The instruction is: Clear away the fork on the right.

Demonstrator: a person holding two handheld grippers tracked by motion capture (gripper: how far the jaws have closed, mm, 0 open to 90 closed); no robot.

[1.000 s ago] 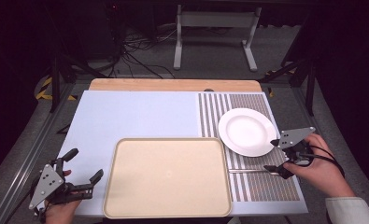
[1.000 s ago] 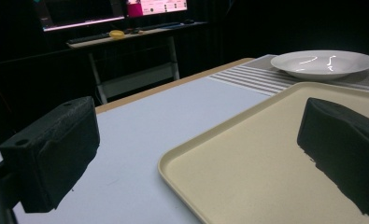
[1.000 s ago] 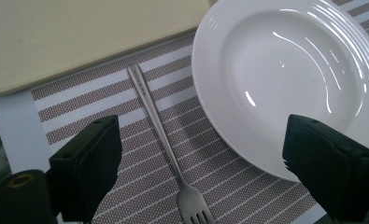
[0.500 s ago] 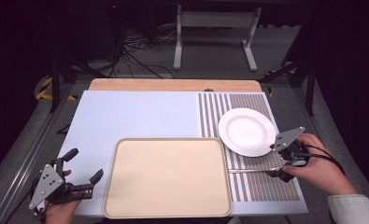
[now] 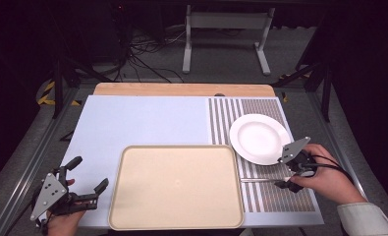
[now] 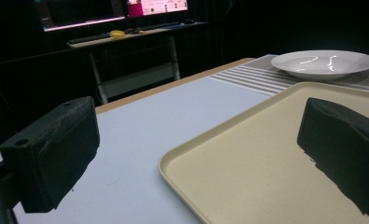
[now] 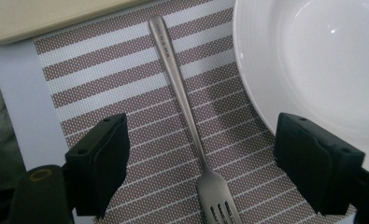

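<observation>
A silver fork (image 7: 182,105) lies flat on the striped placemat (image 7: 126,93), handle pointing away from the right gripper's camera and tines toward it. My right gripper (image 7: 201,163) is open, with one jaw on each side of the fork's neck, touching nothing. From above, the fork (image 5: 258,180) lies just right of the beige tray (image 5: 176,186), and the right gripper (image 5: 283,172) sits at its tine end. A white plate (image 5: 258,137) rests on the placemat beside that gripper. My left gripper (image 5: 89,174) is open at the tray's left edge, also holding nothing (image 6: 196,154).
The tray (image 6: 266,154) holds nothing and takes up the near middle of the pale blue mat (image 5: 142,123). The plate (image 7: 322,60) lies close to the right gripper's right jaw. A wooden strip (image 5: 181,89) runs along the table's far edge.
The right gripper has slid a little toward the near edge, settling lower over the fork's tine end. The fork, plate, tray and left gripper have not moved.
</observation>
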